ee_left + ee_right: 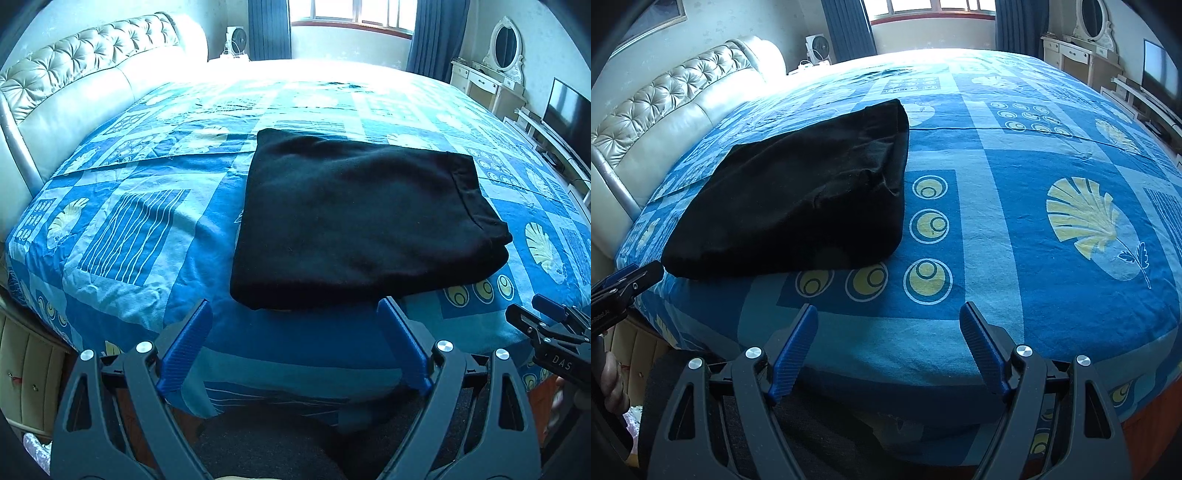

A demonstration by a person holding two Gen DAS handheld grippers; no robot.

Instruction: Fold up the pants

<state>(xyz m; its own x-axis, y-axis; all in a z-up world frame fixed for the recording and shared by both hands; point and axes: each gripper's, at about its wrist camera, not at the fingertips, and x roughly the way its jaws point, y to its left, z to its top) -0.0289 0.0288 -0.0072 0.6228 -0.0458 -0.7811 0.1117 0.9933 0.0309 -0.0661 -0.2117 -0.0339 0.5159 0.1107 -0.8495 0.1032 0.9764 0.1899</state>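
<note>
Pants (pixel 354 221): black, folded into a thick rectangular stack, lying flat on the bed near its front edge; hem band along the right side of the stack in the left wrist view.
Bed cover (pixel 1015 236): blue patchwork print with pale yellow shells, ringed circles and striped panels; lightly creased, draped over the front edge.
Headboard (pixel 74 81): tufted, pale leather, along the left side of the bed.
Window (pixel 354 14): at the far wall, bright, flanked by dark blue curtains (pixel 267 29).
Fan (pixel 236 38): small, white, beside the left curtain.
Dressing table (pixel 491 77): white, with an oval mirror, far right.
Television (pixel 569 107): dark screen on a low unit at the right wall.
Left gripper (pixel 295 317): jaws spread wide, holding nothing, just short of the stack's near edge.
Right gripper (pixel 888 321): jaws spread wide, empty, over bare cover to the right of the pants.
</note>
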